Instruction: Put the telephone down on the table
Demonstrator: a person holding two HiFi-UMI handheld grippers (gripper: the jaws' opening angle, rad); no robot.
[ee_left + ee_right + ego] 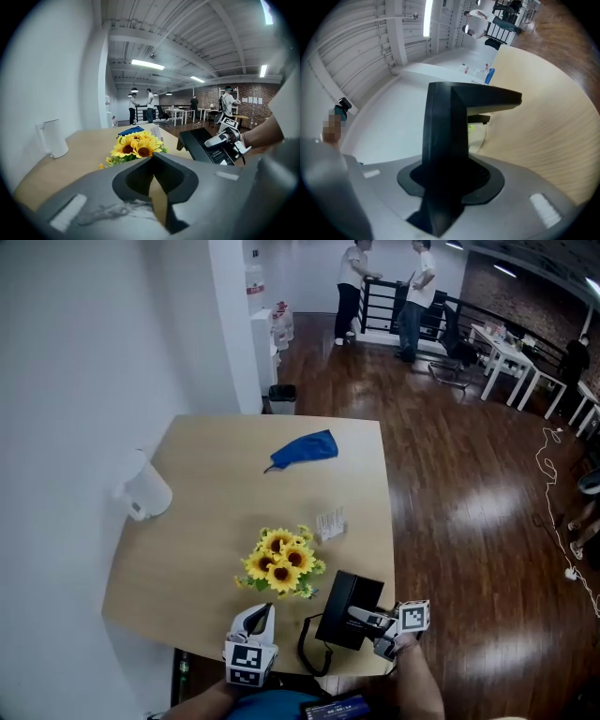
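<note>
Phone (pixel 349 607): black desk set, tilted over the table's near right corner; whether it touches the top cannot be told.
Right gripper (pixel 364 617): jaws clamped on the phone's side.
Left gripper (pixel 262 615): jaws together, nothing between them, just beside the sunflowers (pixel 281 563).
Handling: probably rigid plastic, fairly heavy and smooth. The cord (pixel 305 645) may drag, so a grip on the body's side suits it.
Table (pixel 206 512): pale wood, flat. Card (pixel 330 522), blue cloth (pixel 305 448) and white jug (pixel 145 491) lie farther off.
Room: dark glossy floor (pixel 469 502); people (pixel 354 287) by a railing (pixel 380 306).

Bright, even light; fisheye-warped edges
</note>
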